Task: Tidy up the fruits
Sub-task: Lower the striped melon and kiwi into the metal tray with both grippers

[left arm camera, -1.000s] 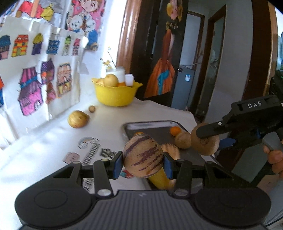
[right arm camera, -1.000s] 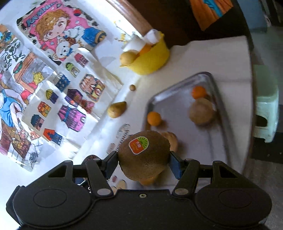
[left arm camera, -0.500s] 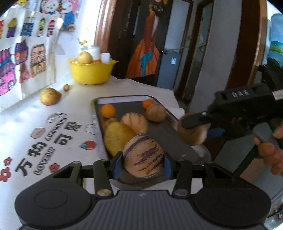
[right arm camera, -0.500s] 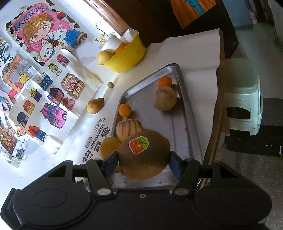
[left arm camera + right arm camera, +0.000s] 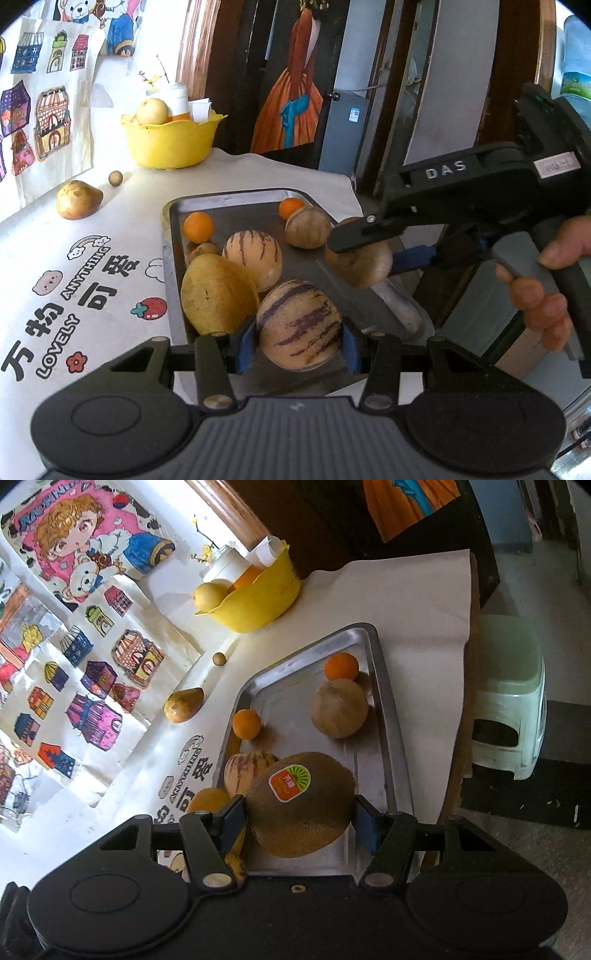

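My left gripper (image 5: 299, 341) is shut on a purple-striped melon (image 5: 299, 325), held just over the near end of the metal tray (image 5: 229, 197). My right gripper (image 5: 299, 819) is shut on a brown kiwi (image 5: 301, 803) with an orange sticker, above the tray's (image 5: 384, 686) near part. In the left wrist view that same right gripper (image 5: 360, 254) comes in from the right with the kiwi (image 5: 364, 264) over the tray's right rim. The tray holds a second striped melon (image 5: 255, 258), a yellow mango (image 5: 218, 299), two oranges (image 5: 198, 227) and a round brown fruit (image 5: 308, 227).
A yellow bowl (image 5: 170, 142) with fruit stands at the table's back by the wall. A pear (image 5: 77, 199) and a small brown nut (image 5: 115, 178) lie on the white printed cloth left of the tray. A pale green stool (image 5: 511, 698) stands on the floor beyond the table's edge.
Both grippers have come down and closer to the tray with their fruits. The left one swung from the cloth's side over the tray's near end.
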The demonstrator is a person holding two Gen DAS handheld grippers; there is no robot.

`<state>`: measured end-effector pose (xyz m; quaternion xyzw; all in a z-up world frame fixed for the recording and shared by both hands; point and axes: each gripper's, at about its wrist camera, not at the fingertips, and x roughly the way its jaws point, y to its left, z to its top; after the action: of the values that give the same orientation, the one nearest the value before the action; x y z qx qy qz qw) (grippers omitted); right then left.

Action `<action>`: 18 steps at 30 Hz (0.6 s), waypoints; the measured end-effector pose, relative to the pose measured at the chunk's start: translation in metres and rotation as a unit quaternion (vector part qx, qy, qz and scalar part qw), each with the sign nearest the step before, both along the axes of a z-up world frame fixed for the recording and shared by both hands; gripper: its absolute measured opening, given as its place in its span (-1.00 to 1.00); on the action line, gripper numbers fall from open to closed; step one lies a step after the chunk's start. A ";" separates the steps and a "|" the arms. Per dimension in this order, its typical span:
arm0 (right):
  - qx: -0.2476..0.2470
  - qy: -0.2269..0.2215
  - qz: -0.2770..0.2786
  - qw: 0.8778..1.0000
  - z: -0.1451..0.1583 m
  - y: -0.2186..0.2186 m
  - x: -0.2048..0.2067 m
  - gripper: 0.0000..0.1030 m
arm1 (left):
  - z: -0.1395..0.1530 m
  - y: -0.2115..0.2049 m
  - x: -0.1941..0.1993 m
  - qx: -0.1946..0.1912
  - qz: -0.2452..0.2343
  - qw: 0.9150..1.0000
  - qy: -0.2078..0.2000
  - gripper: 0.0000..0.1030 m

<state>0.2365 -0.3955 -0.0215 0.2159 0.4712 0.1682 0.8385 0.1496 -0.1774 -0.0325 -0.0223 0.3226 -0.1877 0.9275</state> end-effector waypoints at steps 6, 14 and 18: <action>-0.016 0.001 0.000 1.000 -0.010 0.005 0.015 0.23 | -0.002 -0.005 0.005 0.003 0.002 1.000 0.012 -0.01; -0.036 -0.006 0.006 0.999 -0.014 0.011 0.024 0.23 | -0.014 -0.005 0.006 -0.005 0.015 0.999 0.041 -0.01; -0.043 -0.004 0.009 0.999 -0.017 0.013 0.027 0.23 | -0.015 -0.003 0.006 -0.005 0.014 0.999 0.039 0.00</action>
<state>0.2637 -0.3822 -0.0386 0.1746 0.4767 0.1565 0.8472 0.1552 -0.1808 -0.0478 -0.0386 0.3576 -0.1753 0.9165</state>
